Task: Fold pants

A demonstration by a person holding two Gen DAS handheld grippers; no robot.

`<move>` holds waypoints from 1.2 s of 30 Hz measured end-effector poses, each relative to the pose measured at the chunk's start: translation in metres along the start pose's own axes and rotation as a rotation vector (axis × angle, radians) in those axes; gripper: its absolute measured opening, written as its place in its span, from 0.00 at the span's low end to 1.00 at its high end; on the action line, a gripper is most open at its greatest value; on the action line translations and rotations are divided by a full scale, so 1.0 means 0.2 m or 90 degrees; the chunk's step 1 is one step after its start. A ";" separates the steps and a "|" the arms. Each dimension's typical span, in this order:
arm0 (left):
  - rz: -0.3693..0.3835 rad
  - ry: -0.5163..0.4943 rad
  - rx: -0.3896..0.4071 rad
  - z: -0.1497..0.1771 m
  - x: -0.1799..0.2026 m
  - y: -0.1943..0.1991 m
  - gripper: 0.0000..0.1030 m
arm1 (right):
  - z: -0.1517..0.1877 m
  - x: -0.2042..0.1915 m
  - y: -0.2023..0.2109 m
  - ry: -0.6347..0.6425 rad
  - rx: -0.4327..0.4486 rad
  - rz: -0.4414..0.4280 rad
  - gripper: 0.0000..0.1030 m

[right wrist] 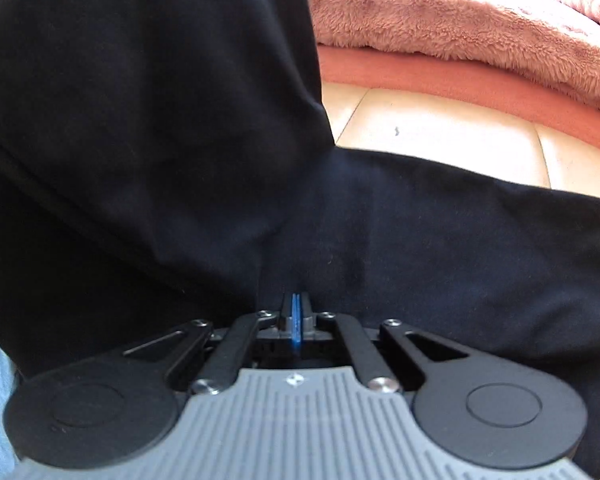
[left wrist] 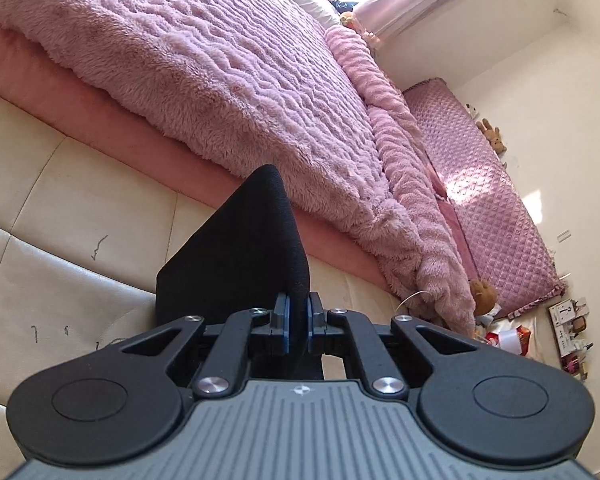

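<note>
Fingers [left wrist: 287, 312] pinching black pants [left wrist: 240, 248]

No readable text or labels.

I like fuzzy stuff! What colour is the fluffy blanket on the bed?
The blanket is lilac-pink; the left wrist view shows it best.

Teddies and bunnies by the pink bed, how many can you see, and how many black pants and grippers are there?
Stuffed toys: 2, the brown teddy on the floor and the bunny by the wall.
Black pants: 1
Grippers: 2, the left gripper and the right gripper, both shut on the pants.
Total: 5
</note>
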State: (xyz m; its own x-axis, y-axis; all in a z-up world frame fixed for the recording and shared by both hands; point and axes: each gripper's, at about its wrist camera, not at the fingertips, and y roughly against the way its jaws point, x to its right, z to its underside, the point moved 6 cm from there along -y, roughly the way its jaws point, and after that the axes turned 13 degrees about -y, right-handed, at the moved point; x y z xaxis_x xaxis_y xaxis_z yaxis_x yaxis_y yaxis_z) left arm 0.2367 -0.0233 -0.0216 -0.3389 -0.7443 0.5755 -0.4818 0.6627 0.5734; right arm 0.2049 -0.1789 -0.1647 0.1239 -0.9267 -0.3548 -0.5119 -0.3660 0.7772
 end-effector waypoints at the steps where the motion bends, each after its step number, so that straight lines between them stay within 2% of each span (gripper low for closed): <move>1: -0.007 -0.004 -0.008 0.00 0.03 -0.02 0.07 | 0.00 0.02 0.06 -0.008 0.014 -0.004 0.00; 4: -0.020 -0.013 -0.033 0.02 0.13 -0.08 0.07 | -0.02 0.16 0.23 -0.042 0.052 0.013 0.00; 9: -0.037 -0.032 -0.073 0.06 0.29 -0.25 0.07 | 0.01 0.55 0.52 -0.097 0.107 0.111 0.00; 12: -0.046 -0.027 -0.097 0.11 0.35 -0.38 0.07 | 0.06 0.78 0.60 -0.159 0.103 0.141 0.03; 14: -0.050 -0.015 -0.107 0.14 0.38 -0.46 0.07 | 0.12 0.86 0.60 -0.196 0.091 0.130 0.06; 17: -0.057 0.004 -0.130 0.21 0.41 -0.59 0.07 | 0.17 0.91 0.58 -0.233 0.094 0.109 0.10; 22: -0.079 0.007 -0.174 0.30 0.46 -0.77 0.07 | 0.22 0.92 0.49 -0.240 0.091 0.089 0.10; 26: -0.099 0.007 -0.201 0.38 0.48 -0.91 0.07 | 0.24 0.95 0.49 -0.269 0.102 0.053 0.10; 29: -0.110 0.016 -0.221 0.44 0.48 -1.02 0.07 | 0.24 0.94 0.48 -0.264 0.106 0.049 0.10; 36: -0.096 0.072 -0.243 0.52 0.40 -1.17 0.09 | 0.25 0.95 0.49 -0.272 0.113 0.035 0.10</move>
State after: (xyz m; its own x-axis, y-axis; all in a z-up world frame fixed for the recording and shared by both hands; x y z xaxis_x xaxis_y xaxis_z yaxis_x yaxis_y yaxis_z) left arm 0.2377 -0.2458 -0.1709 -0.1866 -0.8355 0.5168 -0.1777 0.5461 0.8187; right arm 0.1364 -0.3869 -0.1819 -0.2491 -0.8128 -0.5266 -0.6506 -0.2623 0.7127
